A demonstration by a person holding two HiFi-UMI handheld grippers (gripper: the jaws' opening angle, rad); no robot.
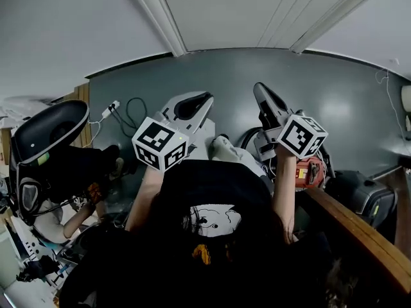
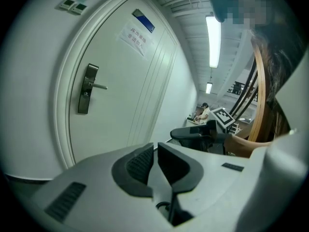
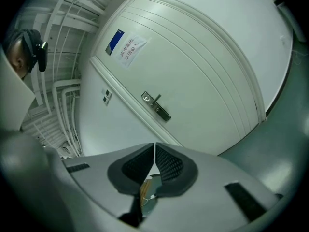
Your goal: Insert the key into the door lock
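Left tongs (image 2: pixel 155 151) pressed together, empty | right tongs (image 3: pixel 154 151) pressed together, no key seen | lock (image 3: pixel 157 107) well ahead of both | risk: reaching it keyless.

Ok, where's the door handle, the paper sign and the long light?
door handle (image 2: pixel 99 86), left gripper view, on the lever.
paper sign (image 2: pixel 133 38), left gripper view, middle of the sheet.
long light (image 2: pixel 213 35), left gripper view, middle of the strip.
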